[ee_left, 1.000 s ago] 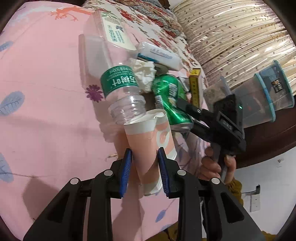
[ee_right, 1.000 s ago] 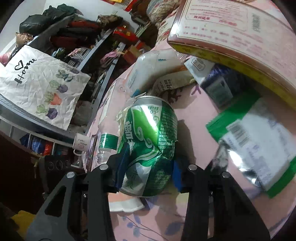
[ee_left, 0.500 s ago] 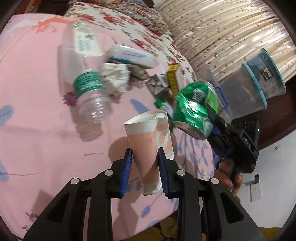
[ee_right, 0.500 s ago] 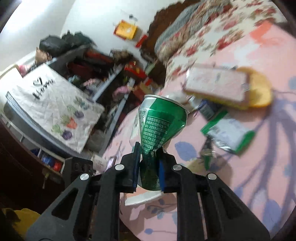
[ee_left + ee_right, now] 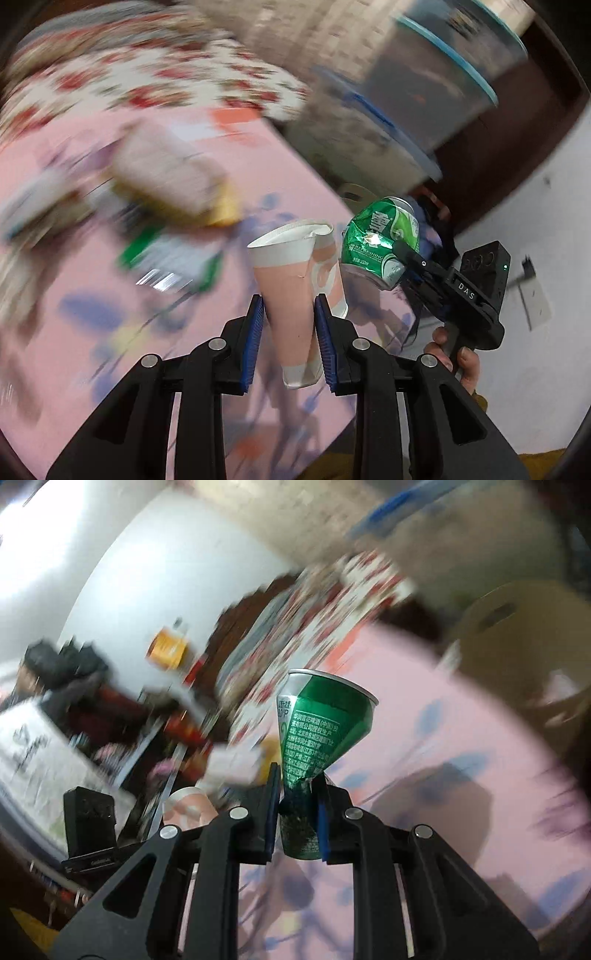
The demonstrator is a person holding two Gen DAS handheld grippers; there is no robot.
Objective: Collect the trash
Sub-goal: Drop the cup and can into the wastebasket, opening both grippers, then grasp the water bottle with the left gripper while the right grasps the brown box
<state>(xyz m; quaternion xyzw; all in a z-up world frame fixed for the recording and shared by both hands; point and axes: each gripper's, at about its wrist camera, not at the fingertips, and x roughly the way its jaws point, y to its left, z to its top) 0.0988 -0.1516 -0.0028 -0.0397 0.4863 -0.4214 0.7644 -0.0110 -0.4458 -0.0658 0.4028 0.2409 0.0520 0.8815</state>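
My left gripper [image 5: 289, 301] is shut on a crumpled pink-and-white paper cup [image 5: 291, 266], which stands upright between the blue pads, above the pink bedsheet [image 5: 92, 332]. Just to its right is a dented green can [image 5: 376, 236], with my right gripper [image 5: 400, 264] clamped on it and a hand [image 5: 456, 356] on the handle. In the right wrist view that right gripper [image 5: 298, 779] is shut on the squashed lower half of the can [image 5: 325, 731]. The paper cup [image 5: 188, 806] shows at lower left.
Blurred litter lies on the sheet: a flat box with a yellow edge [image 5: 173, 184] and a green-and-white packet [image 5: 173, 254]. Clear storage bins with blue rims [image 5: 424, 85] stand past the bed's edge. A beige stool or tub [image 5: 517, 635] stands beside the bed, with a white wall [image 5: 535, 369] to the right.
Both grippers have swung off the trash pile toward the bed's edge, carrying the cup and the can. The right jaws crushed the can's lower part. The bottle and tissue are out of view.
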